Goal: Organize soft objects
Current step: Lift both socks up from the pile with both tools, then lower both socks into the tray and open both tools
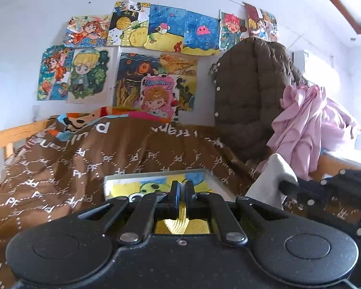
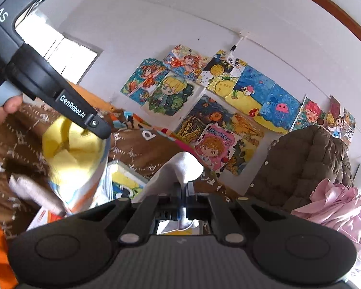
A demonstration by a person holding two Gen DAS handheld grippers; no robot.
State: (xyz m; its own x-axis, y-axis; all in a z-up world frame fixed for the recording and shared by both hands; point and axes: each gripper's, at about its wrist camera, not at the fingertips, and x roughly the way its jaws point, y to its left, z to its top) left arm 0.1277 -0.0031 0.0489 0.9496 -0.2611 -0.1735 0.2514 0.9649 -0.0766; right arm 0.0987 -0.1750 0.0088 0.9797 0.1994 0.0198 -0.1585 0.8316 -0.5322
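"GenRobot.AI" stands in white along the black arm of the left gripper [image 2: 97,130], with "AS" on its grey body above. Ahead of both tools, the brown bedspread [image 1: 137,159] repeats "PF" in white.

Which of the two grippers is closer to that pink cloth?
Right. The right gripper sits just left of the pink cloth; the left gripper is farther left.
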